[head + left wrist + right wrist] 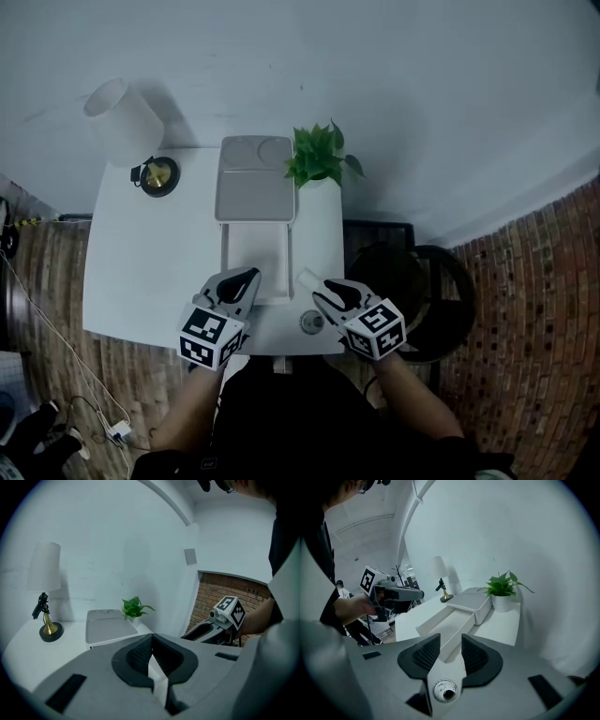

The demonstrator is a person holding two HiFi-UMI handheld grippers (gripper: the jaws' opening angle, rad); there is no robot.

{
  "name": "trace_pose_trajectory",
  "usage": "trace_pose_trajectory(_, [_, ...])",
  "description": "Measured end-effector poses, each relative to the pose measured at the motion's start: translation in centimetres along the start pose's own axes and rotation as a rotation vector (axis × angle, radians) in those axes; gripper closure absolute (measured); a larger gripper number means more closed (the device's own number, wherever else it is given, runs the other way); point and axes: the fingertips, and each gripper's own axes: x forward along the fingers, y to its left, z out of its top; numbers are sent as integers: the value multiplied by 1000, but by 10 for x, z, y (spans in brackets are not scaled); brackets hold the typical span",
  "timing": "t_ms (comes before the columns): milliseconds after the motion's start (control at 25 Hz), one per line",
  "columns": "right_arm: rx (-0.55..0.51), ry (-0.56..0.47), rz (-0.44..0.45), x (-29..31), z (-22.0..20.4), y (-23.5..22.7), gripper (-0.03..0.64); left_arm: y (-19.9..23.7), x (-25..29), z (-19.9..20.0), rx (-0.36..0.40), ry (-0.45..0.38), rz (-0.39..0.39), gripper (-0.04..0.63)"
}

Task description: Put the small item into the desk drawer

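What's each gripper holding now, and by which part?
Nothing held. The right gripper has jaws apart above the small round item, pads off it; the left gripper has jaws together, empty.

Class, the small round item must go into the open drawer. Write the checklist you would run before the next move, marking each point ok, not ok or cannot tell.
1. Drawer pulled open: ok.
2. Drawer floor bare, with room for the item: ok in the head view.
3. Right gripper jaws apart: ok.
4. Small round item between the right jaws' pads: not ok. It lies on the desk, under the gripper and behind the pads.
5. Left gripper out of the drawer's way: cannot tell. Its jaws are together and overlap the drawer's front left corner in the head view.
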Motion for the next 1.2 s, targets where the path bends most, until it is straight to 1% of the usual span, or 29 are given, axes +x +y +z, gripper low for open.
trace_pose_trajectory(160, [-2,58,37,14,-20,-6,465,-1,4,-10,-18,23,28,588])
trace_pose_trajectory(360, [-27,144,72,34,-42,-17,440,1,4,-15,-41,17,78,588])
trace_pose_trajectory(640, [-117,249,114,54,-63,-32,426,-3,4,-32,-103,27,155,588])
trace_pose_trajectory(840, [-186,296,153,74,-71,-33,420,1,0,-38,-148,11,233,588])
trace_pose_trajectory(1000, [-212,322,184,84,-74,-36,414,-3,-6,-41,-172,16,276,588])
trace_pose_trajectory(1200, [-246,352,200,92,-78,-35,413,0,-18,-42,-194,14,319,588])
